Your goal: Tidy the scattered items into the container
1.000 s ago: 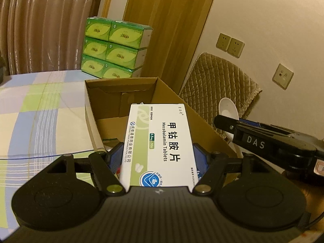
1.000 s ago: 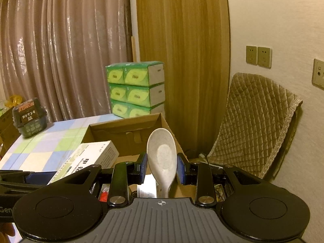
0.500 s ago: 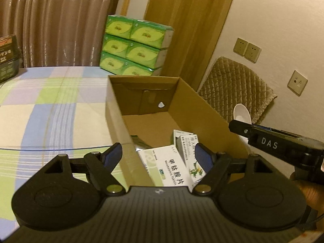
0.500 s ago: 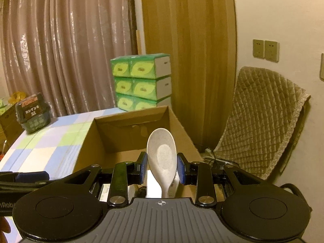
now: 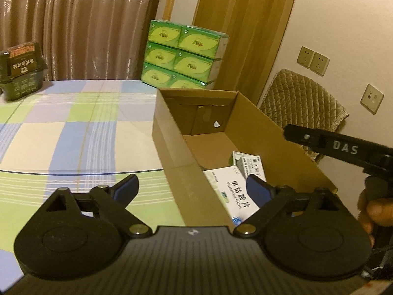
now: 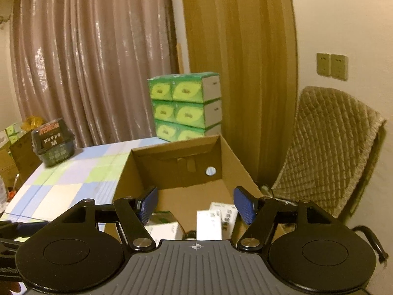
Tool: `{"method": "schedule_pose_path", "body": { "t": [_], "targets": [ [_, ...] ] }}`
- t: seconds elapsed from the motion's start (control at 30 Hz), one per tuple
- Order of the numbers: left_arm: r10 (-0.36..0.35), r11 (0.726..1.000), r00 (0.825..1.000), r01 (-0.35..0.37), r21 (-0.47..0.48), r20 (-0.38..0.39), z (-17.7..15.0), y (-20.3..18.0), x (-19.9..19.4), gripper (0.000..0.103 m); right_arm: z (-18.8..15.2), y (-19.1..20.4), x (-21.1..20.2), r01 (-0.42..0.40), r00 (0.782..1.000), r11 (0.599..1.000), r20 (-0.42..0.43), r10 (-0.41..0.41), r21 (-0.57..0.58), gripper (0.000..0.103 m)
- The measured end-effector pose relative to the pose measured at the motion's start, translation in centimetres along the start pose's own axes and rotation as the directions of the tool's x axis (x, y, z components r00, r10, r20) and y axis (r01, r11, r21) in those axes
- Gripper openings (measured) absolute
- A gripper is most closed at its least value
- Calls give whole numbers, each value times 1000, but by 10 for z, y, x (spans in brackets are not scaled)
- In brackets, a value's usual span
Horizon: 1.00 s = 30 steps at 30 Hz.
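Since earlier frame: tablet carton (image 5: 231, 191) and spoon dropped into cardboard box (image 5: 172, 162), near end; left gripper (image 5: 191, 189) and right gripper (image 6: 195, 202) both spread wide, empty. Carton: light, stiff; grip long sides.

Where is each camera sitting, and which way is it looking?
Left wrist: sits on the left tool, looks along its open fingers over the cardboard box edge; the right tool and a hand show at right.
Right wrist: sits on the right tool, open, looks down into the box; its own black body shows.
Shared: the box, green tissue packs, checked tablecloth.
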<state>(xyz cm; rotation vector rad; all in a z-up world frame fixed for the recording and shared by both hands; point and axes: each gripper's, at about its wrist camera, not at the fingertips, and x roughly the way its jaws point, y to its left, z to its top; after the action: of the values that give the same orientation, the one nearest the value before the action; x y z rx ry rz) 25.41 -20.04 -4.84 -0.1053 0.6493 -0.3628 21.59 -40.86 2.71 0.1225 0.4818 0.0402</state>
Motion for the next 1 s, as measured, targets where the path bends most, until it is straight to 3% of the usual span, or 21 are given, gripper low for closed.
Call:
{"method": "schedule_pose_path", "body": {
  "t": [0.13,0.43,0.8,1.0],
  "targets": [
    [16,1000,1000,-16,5,11,-8,1,-11,102,-10,-7,-15,28,999,998,-18,-27,53,72],
    [38,999,999,-38,15,-18,-21,-4,-38,102,-29,-8,-71,66,998,993,-4,-66,98,83],
    [84,996,995,-83,18,-53,-38,-10,-78,102,-63,3,-121,84,994,995,-71,-80,57,92],
    [96,995,993,-95,23,-69,-42,-14,-95,102,-68,8,-139,76,995,996,-68,-73,48,97]
  ]
}}
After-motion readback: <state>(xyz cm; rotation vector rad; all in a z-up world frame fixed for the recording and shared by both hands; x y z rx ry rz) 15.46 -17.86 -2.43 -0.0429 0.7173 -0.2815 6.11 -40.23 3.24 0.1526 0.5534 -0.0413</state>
